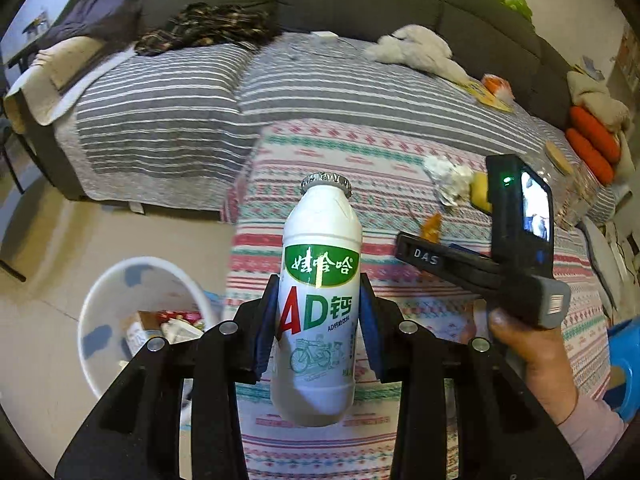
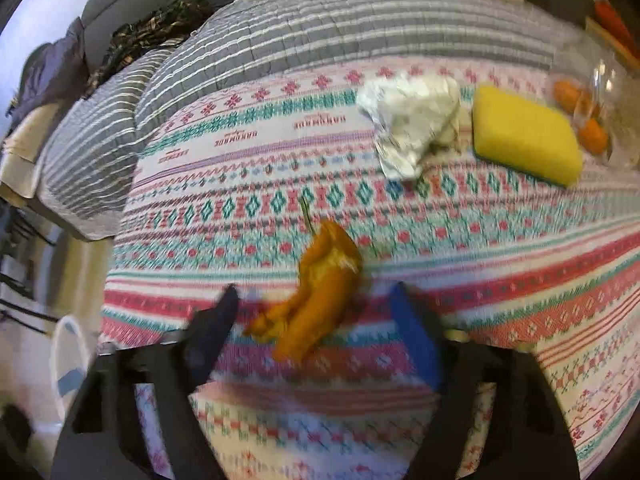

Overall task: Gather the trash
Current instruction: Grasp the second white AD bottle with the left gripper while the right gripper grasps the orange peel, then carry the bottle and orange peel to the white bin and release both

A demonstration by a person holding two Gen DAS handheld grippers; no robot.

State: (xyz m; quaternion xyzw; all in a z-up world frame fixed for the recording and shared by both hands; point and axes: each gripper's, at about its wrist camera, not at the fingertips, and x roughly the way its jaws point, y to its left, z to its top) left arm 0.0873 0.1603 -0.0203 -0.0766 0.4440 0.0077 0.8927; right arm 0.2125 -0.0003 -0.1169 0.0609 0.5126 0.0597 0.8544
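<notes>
Left gripper point(image 1: 318, 320) pinches an upright white AD calcium milk bottle point(image 1: 316, 300) above the patterned tablecloth point(image 1: 360, 152), near a white trash bin point(image 1: 100, 300); right gripper point(image 2: 316, 312), fingers spread, straddles an orange peel point(image 2: 316, 280)

One white plastic drink bottle point(image 1: 316, 300) with a green-and-red label and foil cap; one round white waste bin point(image 1: 136, 320) holding several scraps, too jumbled to count; one orange fruit peel point(image 2: 316, 296); one crumpled wad of white tissue and foil point(image 2: 412, 120); one yellow rectangular sponge point(image 2: 526, 134); two small orange fruits point(image 2: 580, 114) behind clear plastic; two black two-finger grippers, the left gripper point(image 1: 316, 322) and the right gripper point(image 2: 316, 340); one patterned woven tablecloth point(image 2: 500, 280).
</notes>
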